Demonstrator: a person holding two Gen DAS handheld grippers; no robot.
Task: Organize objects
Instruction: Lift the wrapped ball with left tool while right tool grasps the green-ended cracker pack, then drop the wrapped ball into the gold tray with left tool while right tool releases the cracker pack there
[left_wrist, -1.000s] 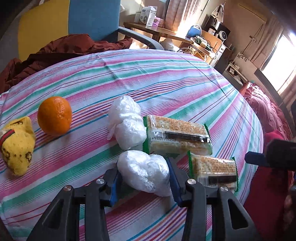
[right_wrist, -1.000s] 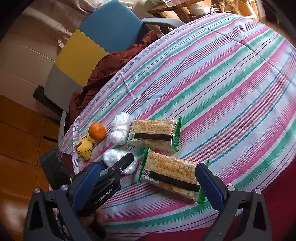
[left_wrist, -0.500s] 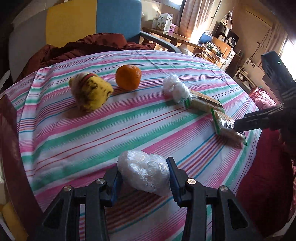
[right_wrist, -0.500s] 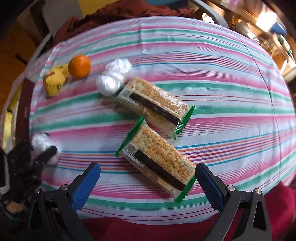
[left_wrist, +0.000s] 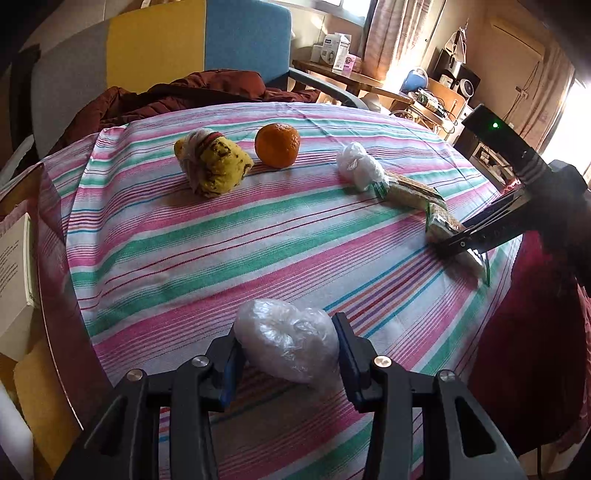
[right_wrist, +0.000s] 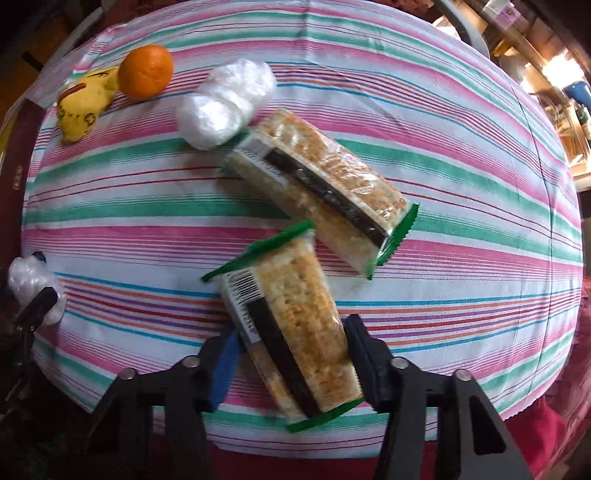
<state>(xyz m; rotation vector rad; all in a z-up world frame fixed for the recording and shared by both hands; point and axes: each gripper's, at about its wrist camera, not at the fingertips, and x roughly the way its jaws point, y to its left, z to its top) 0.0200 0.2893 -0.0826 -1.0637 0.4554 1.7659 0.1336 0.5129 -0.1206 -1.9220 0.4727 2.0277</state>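
Item 1, left gripper (left_wrist: 288, 354): fingers clamped on a white plastic-wrapped bundle (left_wrist: 288, 339), carried in the last second from beside the cracker packs to the near left edge of the striped tablecloth (left_wrist: 221, 229).

Item 2, back row, unmoved: yellow wrapped lump (left_wrist: 212, 166), orange (left_wrist: 277, 145), second white bundle (left_wrist: 358, 166), touching the far cracker pack (right_wrist: 321, 188).

Item 3, right gripper (right_wrist: 291, 354): was wide apart above the near cracker pack (right_wrist: 288, 325); now closed in against its sides, the pack turned and seemingly lifted at one end.

Judgement: both items are mid-relocation; sorting like with like remains.
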